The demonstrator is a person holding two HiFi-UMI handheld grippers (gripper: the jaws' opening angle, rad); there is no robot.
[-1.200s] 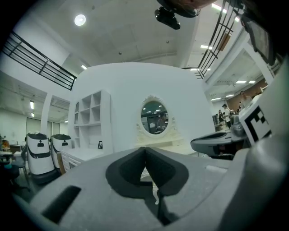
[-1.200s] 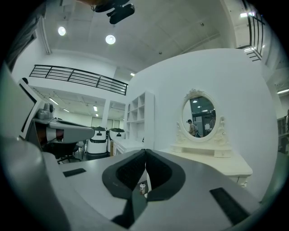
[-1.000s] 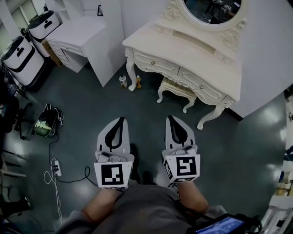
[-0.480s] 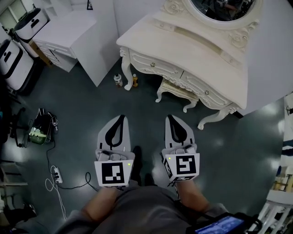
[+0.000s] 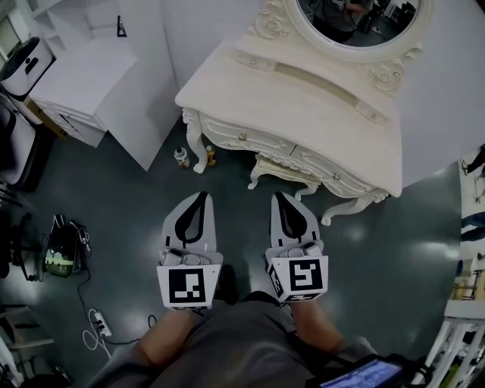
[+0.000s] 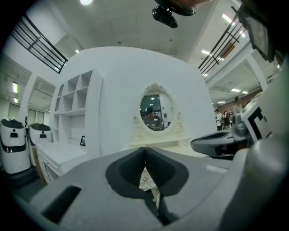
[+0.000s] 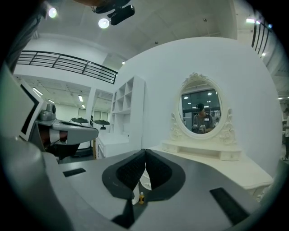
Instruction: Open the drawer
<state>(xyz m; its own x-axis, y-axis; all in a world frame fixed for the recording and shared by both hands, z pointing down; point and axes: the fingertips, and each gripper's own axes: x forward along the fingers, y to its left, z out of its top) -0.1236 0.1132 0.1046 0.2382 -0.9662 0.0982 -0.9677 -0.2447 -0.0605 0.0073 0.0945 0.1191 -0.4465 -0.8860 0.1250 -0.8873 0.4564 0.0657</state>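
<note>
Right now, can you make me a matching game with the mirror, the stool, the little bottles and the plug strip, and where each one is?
Things:
1. oval mirror
2. stool
3. two little bottles
4. power strip

Places:
A. on the floor beside the leftmost leg of the dressing table
B. on the floor at the lower left of the head view, with a cable
C. standing at the back of the dressing table
D. tucked under the dressing table

Pairs: 1-C, 2-D, 3-A, 4-B.
</note>
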